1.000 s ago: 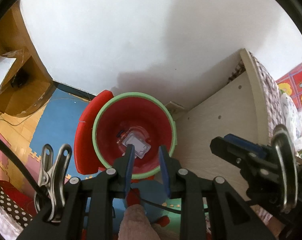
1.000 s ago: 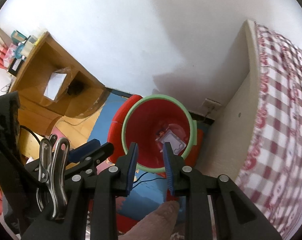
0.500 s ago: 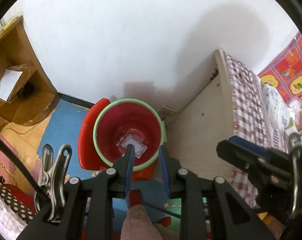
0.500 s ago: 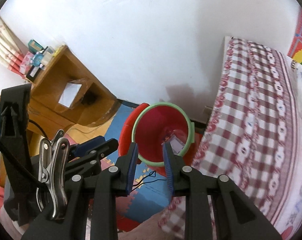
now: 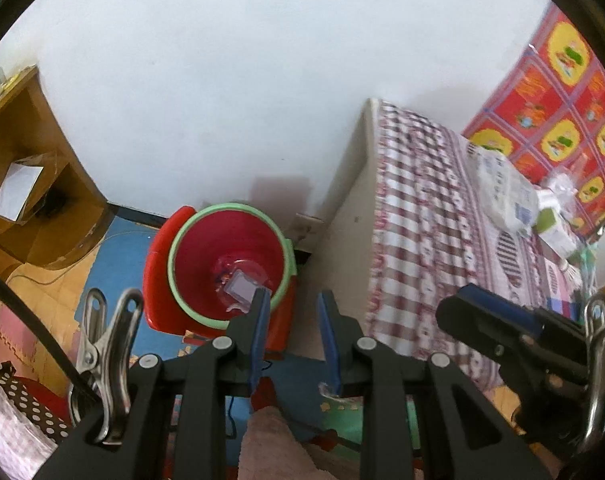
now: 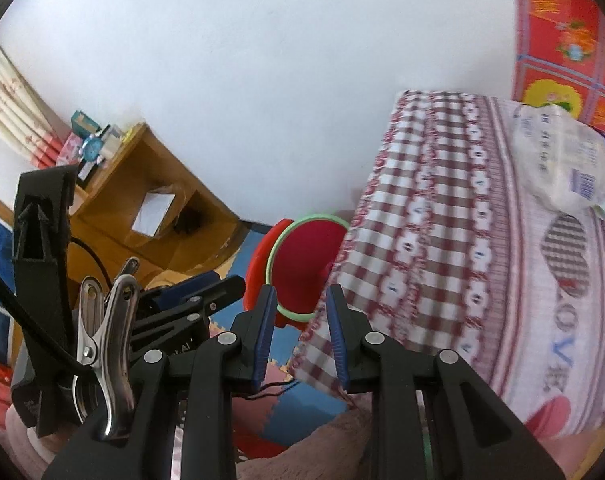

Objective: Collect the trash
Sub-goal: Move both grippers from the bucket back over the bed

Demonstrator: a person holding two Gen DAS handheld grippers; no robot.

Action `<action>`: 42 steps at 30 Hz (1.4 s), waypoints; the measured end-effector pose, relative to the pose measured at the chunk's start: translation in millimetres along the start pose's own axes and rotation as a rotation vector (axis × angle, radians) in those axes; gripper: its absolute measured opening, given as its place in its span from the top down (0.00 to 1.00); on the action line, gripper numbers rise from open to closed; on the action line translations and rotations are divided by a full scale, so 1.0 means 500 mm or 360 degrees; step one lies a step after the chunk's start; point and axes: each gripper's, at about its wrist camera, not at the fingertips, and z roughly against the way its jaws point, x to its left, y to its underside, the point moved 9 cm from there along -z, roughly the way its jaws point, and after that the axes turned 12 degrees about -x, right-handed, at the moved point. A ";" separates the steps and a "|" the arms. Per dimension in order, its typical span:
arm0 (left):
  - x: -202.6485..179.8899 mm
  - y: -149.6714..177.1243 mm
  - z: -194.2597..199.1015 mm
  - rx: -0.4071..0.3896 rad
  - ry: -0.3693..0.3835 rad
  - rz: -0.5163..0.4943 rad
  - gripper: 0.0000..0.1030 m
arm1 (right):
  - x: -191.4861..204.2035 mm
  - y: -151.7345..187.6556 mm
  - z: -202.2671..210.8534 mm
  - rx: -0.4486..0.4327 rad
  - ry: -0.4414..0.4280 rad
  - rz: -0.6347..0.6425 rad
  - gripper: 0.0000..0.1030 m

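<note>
One piece of clear wrapper (image 5: 242, 286) lies at the bottom of the red bin (image 5: 226, 216), which stands on the floor by the corner of the bed (image 5: 422, 216). So I judge I'm between pickups, looking for the next bit of trash. The plastic bag (image 6: 562, 160) on the checked cover near the bed's far edge looks like the candidate; that calls for reaching over and spreading wider. My left gripper (image 5: 292, 334) has its jaws parted narrowly with nothing between them. My right gripper (image 6: 300, 328) shows the same small gap, empty, touching nothing.
</note>
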 end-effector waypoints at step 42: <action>-0.623 0.131 0.097 -0.0015 0.0457 -0.0562 0.76 | -0.428 0.067 0.438 -0.0384 0.0518 -0.0383 0.74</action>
